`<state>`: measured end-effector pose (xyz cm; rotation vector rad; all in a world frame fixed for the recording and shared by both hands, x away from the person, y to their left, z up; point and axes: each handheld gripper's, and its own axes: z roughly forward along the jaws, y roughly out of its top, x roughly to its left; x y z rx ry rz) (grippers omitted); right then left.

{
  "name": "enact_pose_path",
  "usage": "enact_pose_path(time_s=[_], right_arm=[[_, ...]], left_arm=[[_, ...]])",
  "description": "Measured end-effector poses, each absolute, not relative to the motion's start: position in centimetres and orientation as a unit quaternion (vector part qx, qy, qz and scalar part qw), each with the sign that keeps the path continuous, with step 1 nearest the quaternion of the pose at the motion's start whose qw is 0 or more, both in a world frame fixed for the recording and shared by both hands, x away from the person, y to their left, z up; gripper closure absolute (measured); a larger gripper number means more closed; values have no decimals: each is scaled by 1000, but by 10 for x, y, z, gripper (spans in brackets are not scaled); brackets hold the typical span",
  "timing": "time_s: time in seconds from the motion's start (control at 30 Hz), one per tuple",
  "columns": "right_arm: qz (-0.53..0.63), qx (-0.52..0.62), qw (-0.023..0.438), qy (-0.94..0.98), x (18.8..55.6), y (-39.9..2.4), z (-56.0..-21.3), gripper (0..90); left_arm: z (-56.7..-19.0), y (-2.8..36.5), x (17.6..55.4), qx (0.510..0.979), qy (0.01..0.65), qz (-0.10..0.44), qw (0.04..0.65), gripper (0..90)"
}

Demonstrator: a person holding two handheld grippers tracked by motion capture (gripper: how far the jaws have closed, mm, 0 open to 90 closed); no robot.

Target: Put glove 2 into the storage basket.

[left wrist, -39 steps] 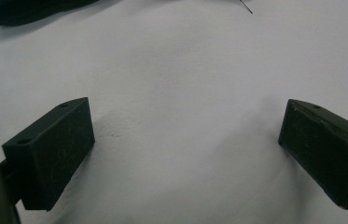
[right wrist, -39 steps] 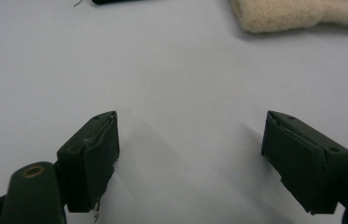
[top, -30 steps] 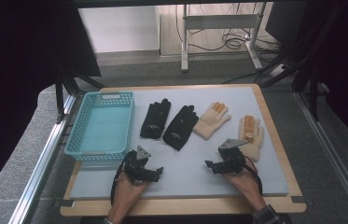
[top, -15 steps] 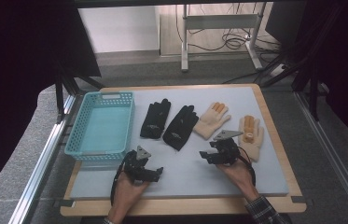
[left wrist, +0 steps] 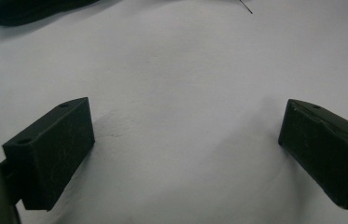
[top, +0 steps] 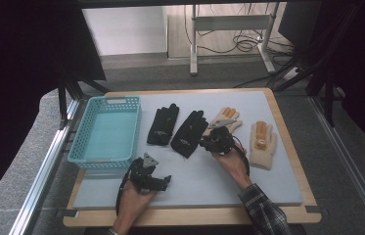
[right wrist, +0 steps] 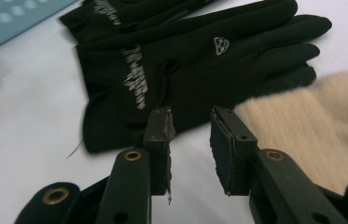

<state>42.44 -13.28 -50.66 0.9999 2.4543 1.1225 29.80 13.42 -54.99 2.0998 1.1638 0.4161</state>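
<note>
Pale grey matting [top: 194, 181] covers the wooden-edged table before us. On it lie a turquoise plastic basket [top: 88, 147] at the left, then two black fabric gloves, the left one [top: 163, 125] just beside the right one [top: 190, 132], then two cream knitted gloves, one [top: 229, 117] partly under our right hand and one [top: 263, 144] near the table's right edge. Our right gripper [top: 205, 143] sits at the black right glove's wrist-side edge, between it and the nearer cream glove. Its jaws have just been closing and now stand narrow, with nothing clamped; in the right gripper view [right wrist: 190, 135] the black glove's [right wrist: 195, 60] edge lies just beyond the tips. Our left gripper [top: 165, 180] hangs low over bare matting near the table's front, jaws wide apart and empty [left wrist: 185, 154].
</note>
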Motion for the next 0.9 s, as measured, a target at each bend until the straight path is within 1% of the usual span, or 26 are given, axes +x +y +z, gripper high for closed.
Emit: enact_pose_path(time_s=[0.13,0.2,0.23,0.27,0.3,0.37,0.4,0.43,0.47,0.53,0.7,0.9], right_arm=[[366,368,142,843,437,-119,-519,540],[357,374,145,844,440,-115,-526,532],[362,378,139,841,442,-113,-529,561],[365,381,140,838,442,-111,-530,619],[365,381,142,837,441,-110,-530,651],[364,381,142,838,441,-108,-530,764],[367,381,143,836,440,-108,-529,838],[371,377,141,837,441,-109,-528,863],[374,380,135,835,442,-110,-527,875],[380,375,137,835,441,-112,-524,879],[404,358,127,832,431,-116,-501,882],[411,328,122,842,402,-129,-470,883]], left_arm=[[-550,134,298,809,448,160,345,36],[-550,134,298,809,448,160,345,36],[-550,134,298,809,448,160,345,36],[-550,134,298,809,448,160,345,36],[-550,134,298,809,448,160,345,36],[-550,134,298,809,448,160,345,36],[-550,134,298,809,448,160,345,36],[-550,134,298,809,448,160,345,36],[-550,134,298,809,448,160,345,36],[-550,134,298,809,448,160,345,37],[-550,135,298,811,446,160,343,36],[-550,135,298,811,446,161,343,36]])
